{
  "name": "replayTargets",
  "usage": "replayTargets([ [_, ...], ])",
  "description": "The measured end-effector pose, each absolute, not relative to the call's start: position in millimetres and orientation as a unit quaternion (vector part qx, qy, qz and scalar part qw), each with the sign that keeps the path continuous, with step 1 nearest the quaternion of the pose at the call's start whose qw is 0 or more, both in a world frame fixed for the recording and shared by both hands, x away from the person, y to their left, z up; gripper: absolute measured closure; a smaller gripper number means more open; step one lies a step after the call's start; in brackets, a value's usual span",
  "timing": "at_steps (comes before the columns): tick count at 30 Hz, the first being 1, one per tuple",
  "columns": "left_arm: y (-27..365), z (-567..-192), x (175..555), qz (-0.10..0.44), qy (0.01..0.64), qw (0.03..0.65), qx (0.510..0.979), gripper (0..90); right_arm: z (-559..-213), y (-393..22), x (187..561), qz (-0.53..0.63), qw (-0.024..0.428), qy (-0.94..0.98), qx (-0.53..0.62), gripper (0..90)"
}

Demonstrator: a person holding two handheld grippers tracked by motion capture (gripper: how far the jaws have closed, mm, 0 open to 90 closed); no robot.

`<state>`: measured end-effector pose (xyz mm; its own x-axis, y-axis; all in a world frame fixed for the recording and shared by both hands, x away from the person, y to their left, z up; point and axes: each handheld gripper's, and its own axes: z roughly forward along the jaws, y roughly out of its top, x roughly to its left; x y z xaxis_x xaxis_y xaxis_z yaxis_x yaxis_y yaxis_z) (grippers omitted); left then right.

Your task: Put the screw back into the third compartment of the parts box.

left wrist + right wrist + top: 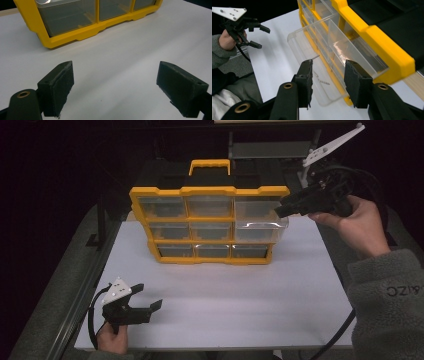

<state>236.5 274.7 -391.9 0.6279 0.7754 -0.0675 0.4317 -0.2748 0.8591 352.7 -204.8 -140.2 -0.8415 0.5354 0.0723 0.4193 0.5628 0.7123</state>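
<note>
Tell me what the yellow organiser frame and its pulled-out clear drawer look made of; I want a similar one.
Yellow organiser frame: apparently moulded plastic, opaque, smooth with a mild sheen. Pulled-out clear drawer: likely thin, glossy transparent plastic; the table shows through and its walls catch glare.

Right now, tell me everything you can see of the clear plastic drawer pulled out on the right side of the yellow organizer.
The clear plastic drawer sits in the middle row, right column of the yellow organizer, slid partway out toward the person. It is a see-through, thin-walled tray with a rounded front lip. In the right gripper view a small metal screw lies on its floor. The right gripper hovers above it, jaws apart, not touching it.
</note>
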Motion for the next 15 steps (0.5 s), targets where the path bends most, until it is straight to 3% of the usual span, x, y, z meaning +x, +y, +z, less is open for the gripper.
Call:
replayTargets([
  [15,273,-391,235,0.182,0.394,0.458,0.776,13.7,-152,-247,330,0.397,0.080,0.868,0.288,50.1],
])
